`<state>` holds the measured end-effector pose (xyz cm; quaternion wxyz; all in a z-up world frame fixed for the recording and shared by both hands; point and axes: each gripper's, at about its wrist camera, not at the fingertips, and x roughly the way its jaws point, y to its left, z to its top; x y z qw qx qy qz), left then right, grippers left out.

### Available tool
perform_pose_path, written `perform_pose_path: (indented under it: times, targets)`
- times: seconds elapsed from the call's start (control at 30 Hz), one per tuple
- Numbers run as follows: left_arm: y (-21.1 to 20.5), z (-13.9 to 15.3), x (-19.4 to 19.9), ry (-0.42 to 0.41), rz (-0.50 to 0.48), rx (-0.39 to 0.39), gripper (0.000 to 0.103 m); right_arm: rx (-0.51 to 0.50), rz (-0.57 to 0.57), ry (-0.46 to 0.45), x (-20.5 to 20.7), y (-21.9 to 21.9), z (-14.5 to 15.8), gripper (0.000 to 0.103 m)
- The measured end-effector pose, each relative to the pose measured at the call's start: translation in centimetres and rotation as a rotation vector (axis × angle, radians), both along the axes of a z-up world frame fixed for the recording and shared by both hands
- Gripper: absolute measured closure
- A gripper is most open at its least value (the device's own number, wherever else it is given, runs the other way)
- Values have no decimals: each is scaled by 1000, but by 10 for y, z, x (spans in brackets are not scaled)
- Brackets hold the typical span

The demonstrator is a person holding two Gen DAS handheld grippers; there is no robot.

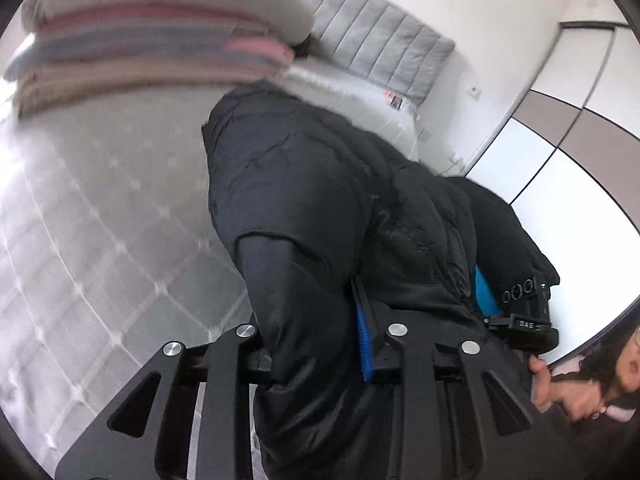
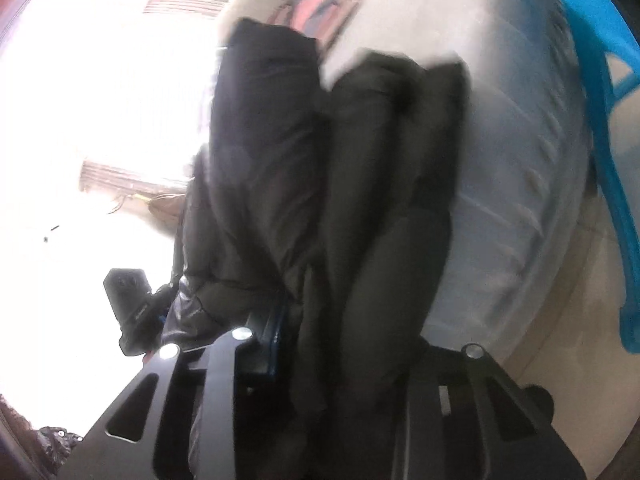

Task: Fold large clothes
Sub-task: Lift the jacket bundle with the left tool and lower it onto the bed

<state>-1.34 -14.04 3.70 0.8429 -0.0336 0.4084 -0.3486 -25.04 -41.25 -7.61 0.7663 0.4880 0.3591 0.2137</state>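
- Fabric fills both views: a black puffer coat (image 1: 320,200) hangs bunched between the fingers of the left claw (image 1: 320,344), which is clamped tight on a thick fold of it.
- Blue pad of one left finger (image 1: 365,344) shows at the coat's edge, pressed against the cloth.
- Right claw (image 2: 340,352) grips the same black puffer coat (image 2: 320,208) too, cloth packed between its fingers; this view is blurred.
- Ahead of the left claw and to its left, the quilted bed (image 1: 100,220) lies open, a wide stretch of grey-white mattress.
- Far ahead-left of that claw, a stack of folded clothes (image 1: 152,40) sits on the bed, pink, grey and beige layers, beside the padded grey headboard (image 1: 380,40).
- To the left claw's right, the right claw's camera housing (image 1: 528,312) peeks past the coat, lettering reading "DAS" on it.
- Beyond it, wardrobe doors (image 1: 560,128) close off that side.
- Right of the right claw, a blue plastic frame (image 2: 608,140) stands at the bed's edge.
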Motion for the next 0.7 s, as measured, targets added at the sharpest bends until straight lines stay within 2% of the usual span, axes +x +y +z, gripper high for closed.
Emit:
perform_pose_path:
  times: [0.13, 0.23, 0.4, 0.57, 0.63, 0.7]
  targets:
    - [14, 15, 5, -59, 5, 6, 77, -42, 22, -56, 7, 20, 31, 73]
    - [40, 25, 8, -73, 36, 5, 77, -87, 55, -71, 18, 41, 43, 73]
    - [82, 27, 24, -46, 109, 7, 77, -110, 125, -47, 56, 74, 35, 73]
    - [124, -3, 44, 25, 171, 57, 77, -113, 228, 65, 85, 124, 5, 73]
    - [143, -27, 57, 93, 185, 90, 77, -123, 260, 111, 93, 144, -9, 73]
    - [158, -48, 66, 156, 193, 90, 76, -109, 276, 142, 97, 157, -19, 72]
